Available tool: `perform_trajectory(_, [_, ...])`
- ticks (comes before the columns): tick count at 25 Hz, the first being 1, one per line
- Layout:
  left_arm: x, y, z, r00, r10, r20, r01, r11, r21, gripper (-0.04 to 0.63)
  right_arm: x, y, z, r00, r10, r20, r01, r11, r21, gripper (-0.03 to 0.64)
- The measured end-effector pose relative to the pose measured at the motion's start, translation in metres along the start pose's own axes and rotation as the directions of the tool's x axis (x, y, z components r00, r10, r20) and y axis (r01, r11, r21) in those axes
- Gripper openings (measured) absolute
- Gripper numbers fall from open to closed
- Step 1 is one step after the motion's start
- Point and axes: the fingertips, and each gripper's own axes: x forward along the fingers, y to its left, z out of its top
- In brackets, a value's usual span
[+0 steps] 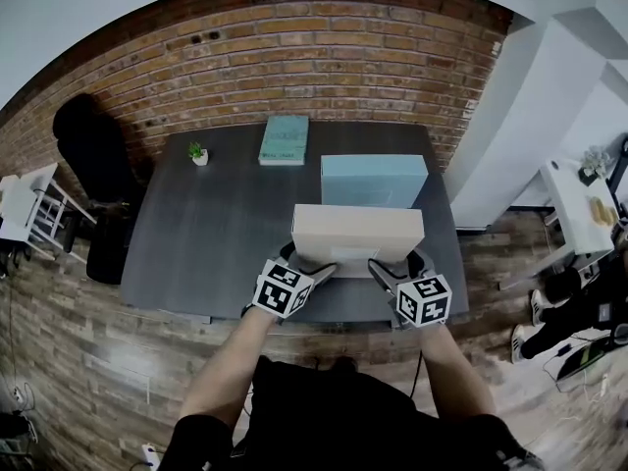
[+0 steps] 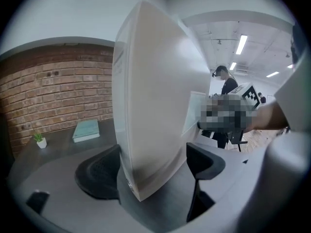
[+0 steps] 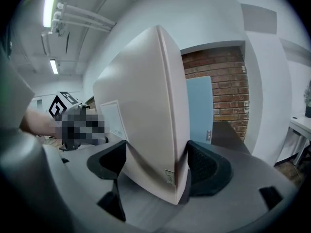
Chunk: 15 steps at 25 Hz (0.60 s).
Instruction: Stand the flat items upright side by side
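The left hand-held gripper and right hand-held gripper each clamped one end of the beige box, upright at the near edge of the worktop, just in front of the standing blue box.

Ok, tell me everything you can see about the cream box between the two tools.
The cream box is a flat matte carton, cardboard by its look, with a pale rectangular label on one broad face. It is upright, long edge down, over the front of the dark table, just before the upright light blue box. The left tool and right tool each clamp one end. Whether it touches the table can't be told.
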Motion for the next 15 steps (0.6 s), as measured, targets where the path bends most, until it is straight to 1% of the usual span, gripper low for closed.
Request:
perform_trajectory(5, [0.024,-0.017,0.010,1.000,0.003,-0.016,-0.002,1.000,0.023,0.448,-0.010,-0.028,-0.003,1.000,-0.019,-0.009,0.019,1.000,0.007,0.393])
perform_trajectory(8, [0.034,-0.017,0.012,1.000,0.003,-0.022,-0.003,1.000,0.030,0.448,-0.008,-0.038,-0.002,1.000,-0.021,-0.009,0.021,1.000,0.016,0.392])
perform_trajectory(11, [0.047,-0.016,0.012,1.000,0.003,-0.026,-0.001,0.998,0.059,0.448,-0.003,-0.049,0.000,0.999,-0.033,-0.014,0.033,0.999,0.008,0.393])
perform_trajectory(13, [0.056,-0.013,0.013,1.000,0.003,-0.019,-0.002,0.997,0.073,0.448,0.002,-0.056,0.002,0.999,-0.038,-0.021,0.038,0.999,0.004,0.393])
perform_trajectory(15, [0.064,-0.009,0.016,1.000,0.003,-0.010,-0.002,0.997,0.071,0.448,0.008,-0.063,0.002,0.999,-0.040,-0.029,0.040,0.999,0.006,0.393])
